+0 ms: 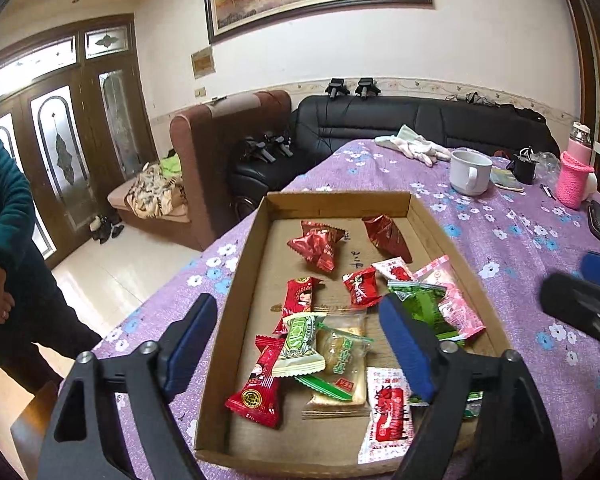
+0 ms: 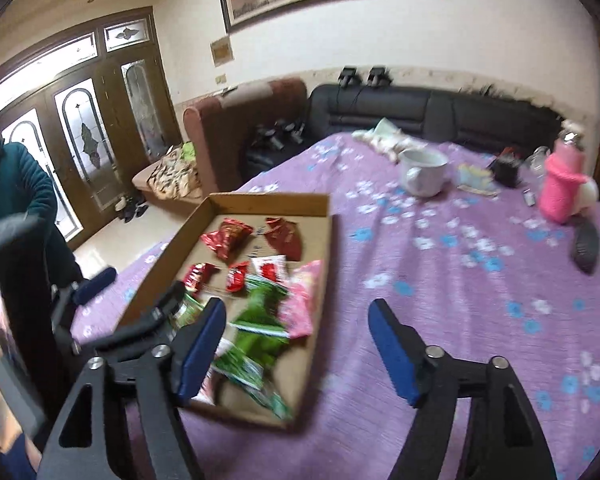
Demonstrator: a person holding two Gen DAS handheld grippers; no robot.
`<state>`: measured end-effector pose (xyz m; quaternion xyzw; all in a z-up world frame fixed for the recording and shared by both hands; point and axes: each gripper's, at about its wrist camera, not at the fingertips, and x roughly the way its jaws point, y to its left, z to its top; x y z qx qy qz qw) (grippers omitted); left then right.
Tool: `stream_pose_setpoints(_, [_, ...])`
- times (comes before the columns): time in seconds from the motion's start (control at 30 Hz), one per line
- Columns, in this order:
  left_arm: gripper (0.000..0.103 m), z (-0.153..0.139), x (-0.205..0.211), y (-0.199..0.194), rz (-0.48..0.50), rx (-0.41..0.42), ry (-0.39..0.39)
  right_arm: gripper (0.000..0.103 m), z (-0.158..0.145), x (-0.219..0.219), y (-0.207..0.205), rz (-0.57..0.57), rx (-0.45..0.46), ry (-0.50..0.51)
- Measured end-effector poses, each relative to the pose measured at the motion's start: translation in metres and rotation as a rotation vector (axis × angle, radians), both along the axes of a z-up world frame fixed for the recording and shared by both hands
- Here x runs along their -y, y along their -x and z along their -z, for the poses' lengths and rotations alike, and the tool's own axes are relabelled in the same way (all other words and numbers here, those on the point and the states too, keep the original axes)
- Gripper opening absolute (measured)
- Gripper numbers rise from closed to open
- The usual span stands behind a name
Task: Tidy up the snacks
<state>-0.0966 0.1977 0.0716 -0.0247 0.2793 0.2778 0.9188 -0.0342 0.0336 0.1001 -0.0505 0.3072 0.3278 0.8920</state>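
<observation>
Left wrist view: cardboard tray (image 1: pixel 448 236) on purple cloth, snack packets loose inside. Left gripper (image 1: pixel 300 344) spread wide, empty, directly over near packets, closer arm. Right gripper (image 2: pixel 296 344) wide, empty, off tray's right edge; tray long axis runs away from grippers.

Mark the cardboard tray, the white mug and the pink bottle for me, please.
cardboard tray (image 1: pixel 340 199), left wrist view, on its far wall.
white mug (image 1: pixel 470 172), left wrist view, on the side of its body.
pink bottle (image 2: pixel 560 188), right wrist view, on its knitted sleeve.
</observation>
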Motion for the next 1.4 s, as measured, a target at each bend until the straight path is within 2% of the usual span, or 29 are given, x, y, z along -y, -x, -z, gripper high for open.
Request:
stream_pose_setpoints(0.13, [0.097, -0.009, 0.011, 0.003, -0.014, 0.028, -0.043, 0.090, 0.009, 0.031, 0.015, 0.039, 0.034, 0.003])
stream_pose_setpoints(0.2, [0.103, -0.012, 0.018, 0.005, -0.001, 0.036, -0.067, 0.090, 0.017, 0.046, 0.019, 0.070, 0.039, 0.007])
stream_pose_setpoints(0.4, [0.103, -0.014, 0.032, 0.004, 0.015, 0.014, -0.118, 0.091, 0.027, 0.069, 0.020, 0.125, 0.026, 0.019])
stream_pose_setpoints(0.53, [0.103, -0.007, 0.029, 0.001, 0.002, -0.022, -0.115, 0.091, 0.029, 0.063, 0.026, 0.096, 0.046, 0.043])
stream_pose_setpoints(0.67, [0.103, -0.003, 0.026, 0.003, -0.038, -0.059, -0.154, 0.091, 0.030, 0.056, 0.034, 0.075, 0.081, 0.072])
stream_pose_setpoints(0.8, [0.103, 0.001, 0.022, 0.005, -0.069, -0.083, -0.143, 0.091, 0.031, 0.055, 0.033, 0.078, 0.079, 0.077])
stream_pose_setpoints(0.93, [0.103, 0.005, 0.028, 0.004, -0.061, -0.112, -0.186, 0.091, 0.031, 0.055, 0.033, 0.083, 0.076, 0.076])
stream_pose_setpoints(1.2, [0.103, 0.004, 0.029, 0.006, -0.031, -0.115, -0.153, 0.091, 0.031, 0.054, 0.034, 0.085, 0.078, 0.087])
stream_pose_setpoints(1.3, [0.103, 0.004, 0.027, 0.007, -0.021, -0.127, -0.119, 0.091, 0.030, 0.055, 0.035, 0.087, 0.084, 0.085])
stream_pose_setpoints(1.4, [0.103, 0.006, 0.027, 0.008, -0.023, -0.128, -0.126, 0.091, 0.031, 0.055, 0.034, 0.088, 0.080, 0.087])
